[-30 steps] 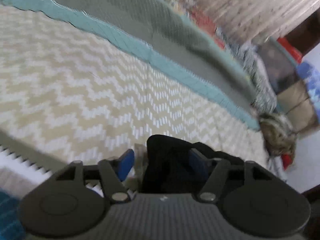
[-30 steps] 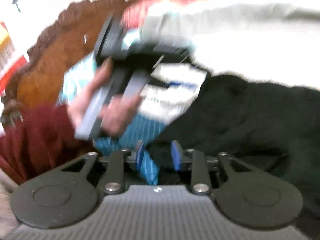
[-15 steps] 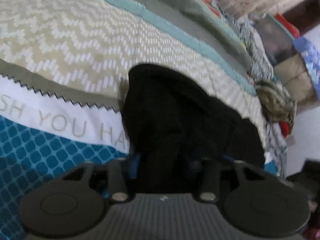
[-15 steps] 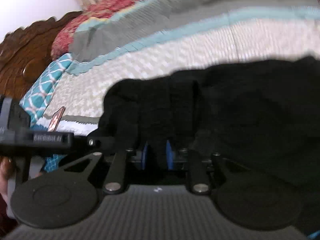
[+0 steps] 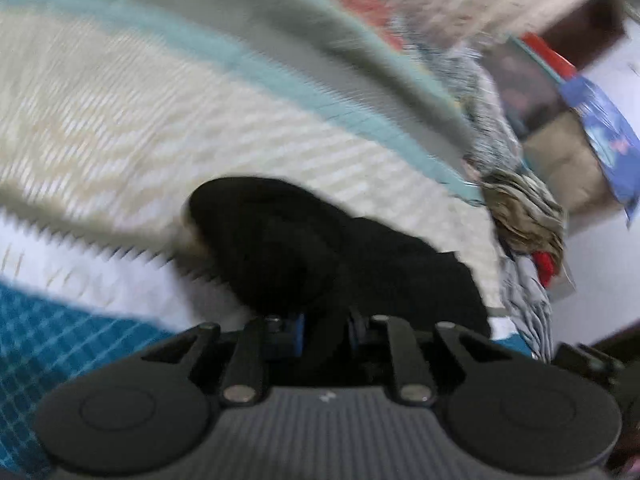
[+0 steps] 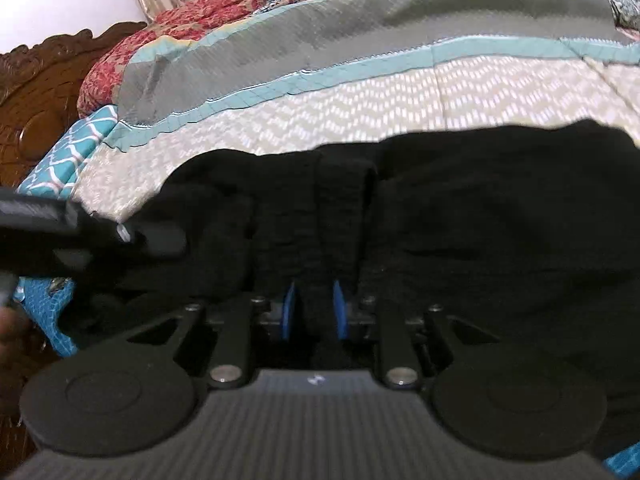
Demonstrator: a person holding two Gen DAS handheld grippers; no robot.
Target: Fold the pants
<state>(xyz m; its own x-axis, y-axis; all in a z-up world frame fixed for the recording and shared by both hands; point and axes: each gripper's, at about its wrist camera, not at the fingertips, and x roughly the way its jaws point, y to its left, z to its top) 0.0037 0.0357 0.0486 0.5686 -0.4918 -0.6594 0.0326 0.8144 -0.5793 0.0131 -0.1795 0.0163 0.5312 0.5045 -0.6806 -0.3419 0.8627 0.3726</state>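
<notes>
Black pants (image 6: 460,216); beige zigzag, teal-striped quilt (image 6: 360,112); blue gripper pads (image 6: 289,312).

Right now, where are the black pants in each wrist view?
Left wrist view: black pants lie low in the centre, reaching down between the fingers.
Right wrist view: black pants fill the middle and right.
Shared landmark: the teal stripe of the bedspread, above the pants.

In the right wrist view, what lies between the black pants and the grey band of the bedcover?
A cream zigzag-patterned strip and a thin teal border separate the pants from the grey band; nothing lies on them there.
</notes>
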